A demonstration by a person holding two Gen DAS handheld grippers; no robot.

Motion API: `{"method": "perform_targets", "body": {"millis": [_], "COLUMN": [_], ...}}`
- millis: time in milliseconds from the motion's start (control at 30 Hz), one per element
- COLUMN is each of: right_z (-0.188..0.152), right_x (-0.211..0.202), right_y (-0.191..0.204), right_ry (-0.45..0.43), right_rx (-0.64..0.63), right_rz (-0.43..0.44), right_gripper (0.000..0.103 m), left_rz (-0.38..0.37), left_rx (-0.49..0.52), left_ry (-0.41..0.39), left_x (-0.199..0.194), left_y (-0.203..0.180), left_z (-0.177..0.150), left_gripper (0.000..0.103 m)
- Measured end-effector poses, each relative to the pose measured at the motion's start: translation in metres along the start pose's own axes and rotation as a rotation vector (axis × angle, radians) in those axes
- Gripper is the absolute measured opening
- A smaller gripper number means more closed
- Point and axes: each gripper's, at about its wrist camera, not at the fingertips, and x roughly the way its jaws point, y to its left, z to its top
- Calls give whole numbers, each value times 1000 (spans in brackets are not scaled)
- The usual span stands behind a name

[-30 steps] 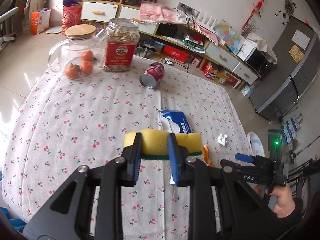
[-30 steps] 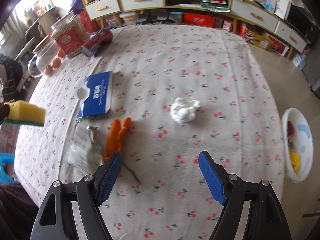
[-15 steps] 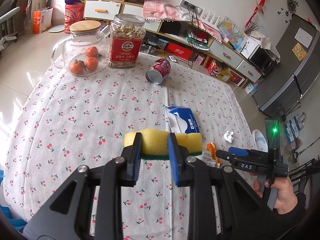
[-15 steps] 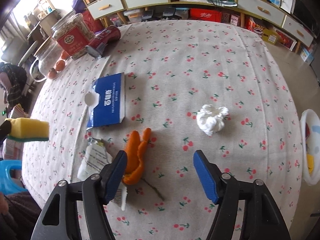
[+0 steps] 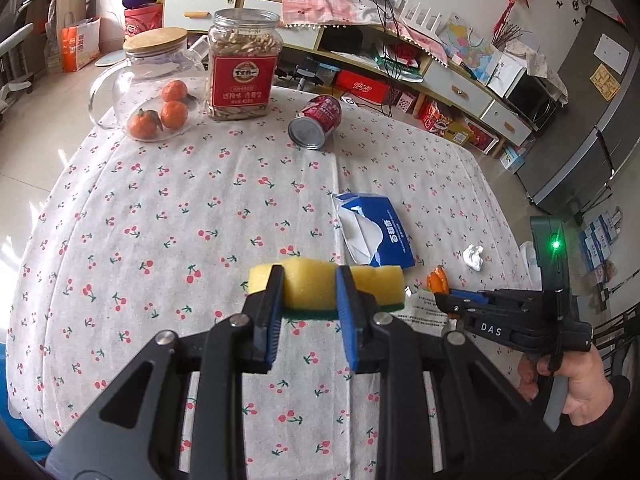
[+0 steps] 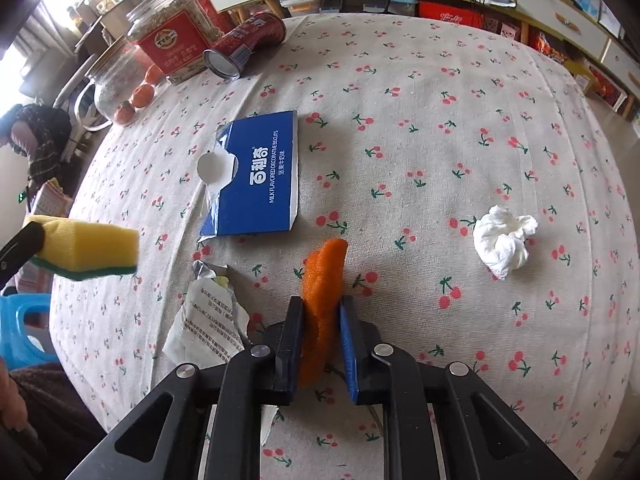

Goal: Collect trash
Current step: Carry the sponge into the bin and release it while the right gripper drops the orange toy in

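Observation:
My right gripper (image 6: pixel 320 316) is shut on an orange peel (image 6: pixel 325 276) lying on the cherry-print tablecloth (image 6: pixel 440 120). My left gripper (image 5: pixel 310 286) is shut on a yellow sponge with a green base (image 5: pixel 306 288), held above the table; the sponge also shows in the right wrist view (image 6: pixel 86 248). A crumpled white tissue (image 6: pixel 504 242) lies right of the peel. A torn blue biscuit box (image 6: pixel 260 178) lies beyond it, and a crumpled printed wrapper (image 6: pixel 208 326) lies to its left. A tipped red can (image 6: pixel 244 44) lies at the far side.
A jar of nuts (image 5: pixel 242 70) and a glass jug with tangerines (image 5: pixel 154 88) stand at the far left of the table. Shelves and drawers (image 5: pixel 400 68) line the wall beyond. A blue plastic container (image 6: pixel 20 332) stands on the floor at the left.
My right gripper moved forward and left to the orange peel and shut on it. My left gripper keeps the sponge and has shifted slightly.

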Motion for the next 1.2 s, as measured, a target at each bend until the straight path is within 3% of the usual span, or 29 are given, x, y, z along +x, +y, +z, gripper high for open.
{"method": "perform_targets", "body": {"millis": [500,867,1200], "right_z": [-16,-29,-45], "right_x": [-65,-102,-130], "right_y": [-70,-136,-202], "right_ry": [-132,-199,-242], "right_rx": [139,261,360], "right_rz": [9,-22,-86], "right_gripper": [16,16,16], "left_rz": [-19,-59,-102], "left_rx": [70,166,237], "left_ry": [-2,-8,34], "left_x": [4,11,36], "left_y": [-37,-95,-155], "left_z": [-5,2,9], "left_gripper": [27,27,27]}}
